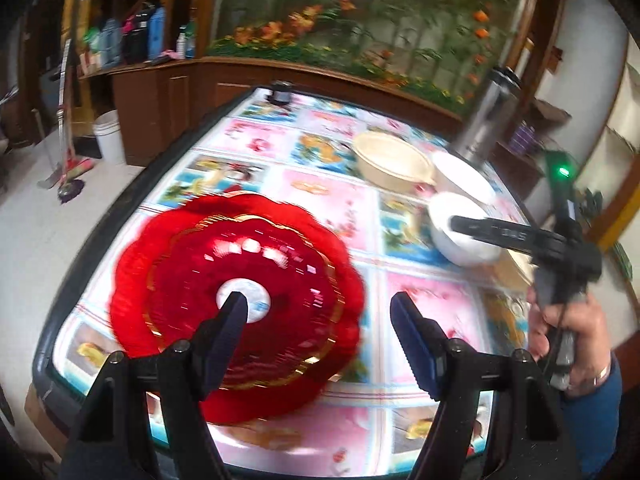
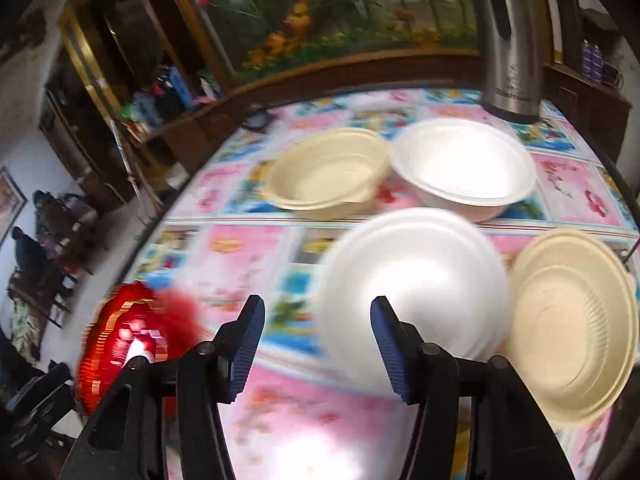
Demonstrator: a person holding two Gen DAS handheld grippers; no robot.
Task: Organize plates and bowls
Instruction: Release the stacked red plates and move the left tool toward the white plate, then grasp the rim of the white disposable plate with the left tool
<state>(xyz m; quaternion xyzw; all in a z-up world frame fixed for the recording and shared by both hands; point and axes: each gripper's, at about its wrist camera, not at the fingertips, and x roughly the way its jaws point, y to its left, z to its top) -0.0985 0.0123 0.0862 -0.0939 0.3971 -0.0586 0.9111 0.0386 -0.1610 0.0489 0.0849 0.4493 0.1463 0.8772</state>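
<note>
Plates and bowls lie loose on the desk [image 2: 280, 420], unstacked. Both tongs gape, holding nothing: left tongs [image 1: 320, 312] above the red plate [image 1: 236, 304], right tongs [image 2: 318, 320] before the near white bowl [image 2: 416, 276]. Sorting seems barely begun. Only the right view shows all four bowls; the left shows the whole plate.

We look from two wrist cameras, each just behind its own fingers, tilted steeply down at the table [image 1: 304, 196] from close above. Our left view sits over the red plate [image 1: 236, 300] and faces across to the right gripper [image 1: 460, 222]. Our right view hangs nearer the bowls — the plate [image 2: 120, 344] lies at its lower left. Both share the flask [image 2: 508, 40] and the white bowl [image 2: 412, 276].
</note>
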